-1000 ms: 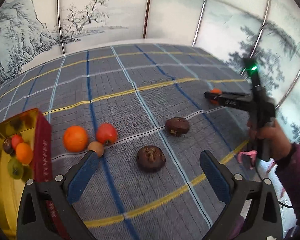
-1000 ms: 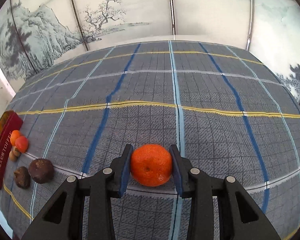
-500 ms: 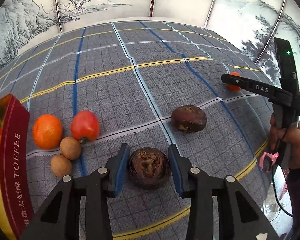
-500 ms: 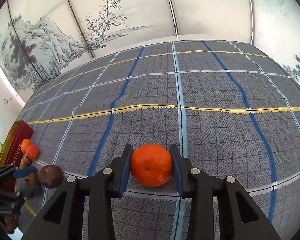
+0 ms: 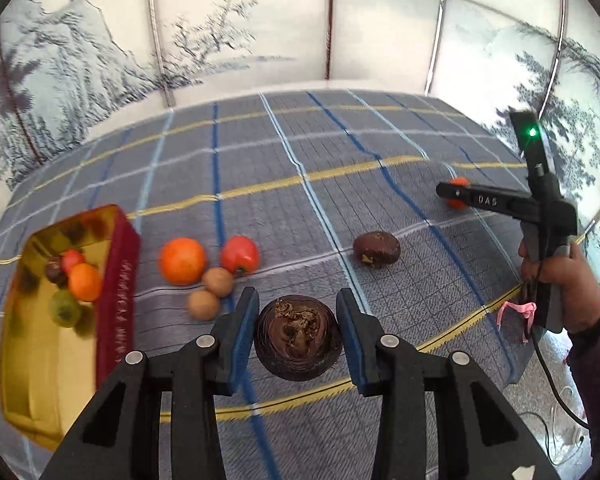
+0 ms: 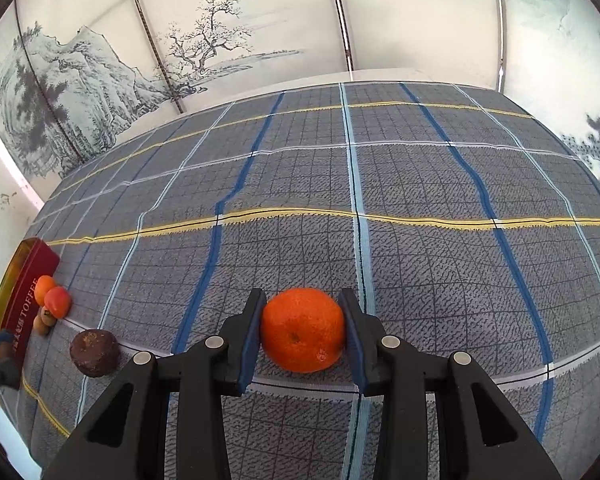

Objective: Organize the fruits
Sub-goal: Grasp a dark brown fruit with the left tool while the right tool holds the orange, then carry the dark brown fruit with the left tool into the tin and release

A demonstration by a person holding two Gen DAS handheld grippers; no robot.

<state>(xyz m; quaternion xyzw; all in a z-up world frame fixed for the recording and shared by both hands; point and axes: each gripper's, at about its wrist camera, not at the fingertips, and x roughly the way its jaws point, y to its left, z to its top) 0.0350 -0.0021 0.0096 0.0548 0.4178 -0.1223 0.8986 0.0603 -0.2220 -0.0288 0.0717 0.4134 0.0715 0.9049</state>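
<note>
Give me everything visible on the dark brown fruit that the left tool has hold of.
The dark brown fruit is round, with a smooth, slightly glossy skin and a rough, dried, crumpled patch at its centre facing the camera. It sits between the blue pads of the left tool, which press on both its sides. Below it lies the grey checked cloth; whether it rests on the cloth or is lifted clear cannot be told. Nothing else touches it; a second brown fruit lies apart.
</note>
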